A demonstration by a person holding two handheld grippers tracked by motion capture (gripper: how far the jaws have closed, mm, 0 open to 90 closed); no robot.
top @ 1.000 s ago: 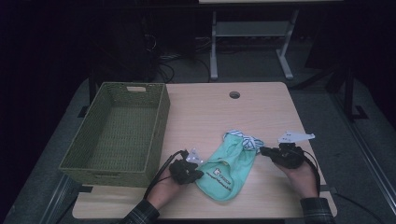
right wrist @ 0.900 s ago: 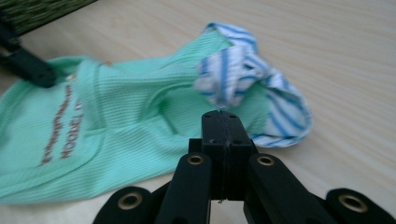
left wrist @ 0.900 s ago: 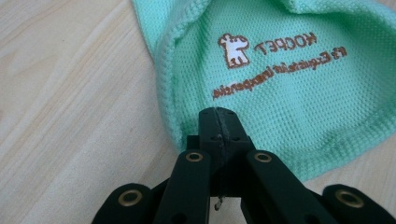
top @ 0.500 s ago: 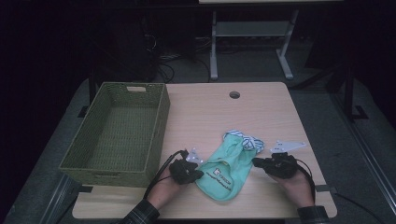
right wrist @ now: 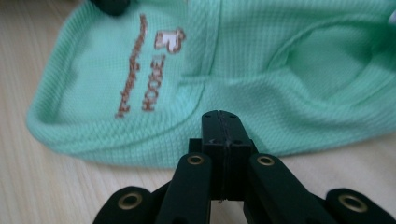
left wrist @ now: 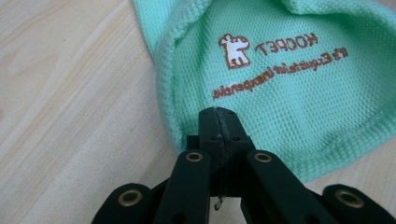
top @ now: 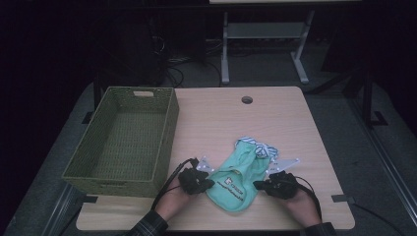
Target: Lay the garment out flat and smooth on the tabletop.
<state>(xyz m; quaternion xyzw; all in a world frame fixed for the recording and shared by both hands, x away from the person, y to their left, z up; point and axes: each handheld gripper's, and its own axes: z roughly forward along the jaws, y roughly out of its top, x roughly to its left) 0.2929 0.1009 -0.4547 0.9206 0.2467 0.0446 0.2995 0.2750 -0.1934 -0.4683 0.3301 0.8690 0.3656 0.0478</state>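
Lying flat near the front edge of the wooden counter (top: 216,118), a mint-green knitted garment (top: 239,177) sits between a person's two hand-held tools. Its striped collar points away from the person, and brown lettering with a small animal figure shows on the fabric in both gripper views.

At the garment's left edge, the left gripper (top: 205,183) has its black jaws pressed together. In the left gripper view the tips (left wrist: 218,122) meet right at the ribbed hem; whether a fold of cloth is caught between them cannot be told.

On the other side, the right gripper (top: 259,186) rests at the garment's right edge, with its jaws also pressed together. In the right gripper view the tips (right wrist: 223,125) sit against the hem, over the wood, and no cloth can be made out between them.

Both hands come in from the bottom of the high view, with a plaid sleeve (top: 147,227) on the left forearm and dark cables trailing from each tool.

Left of the garment stands an olive woven basket (top: 169,123), its near corner just beside the left hand. A round hole (top: 247,100) is cut in the counter near the far edge, well apart from the garment.
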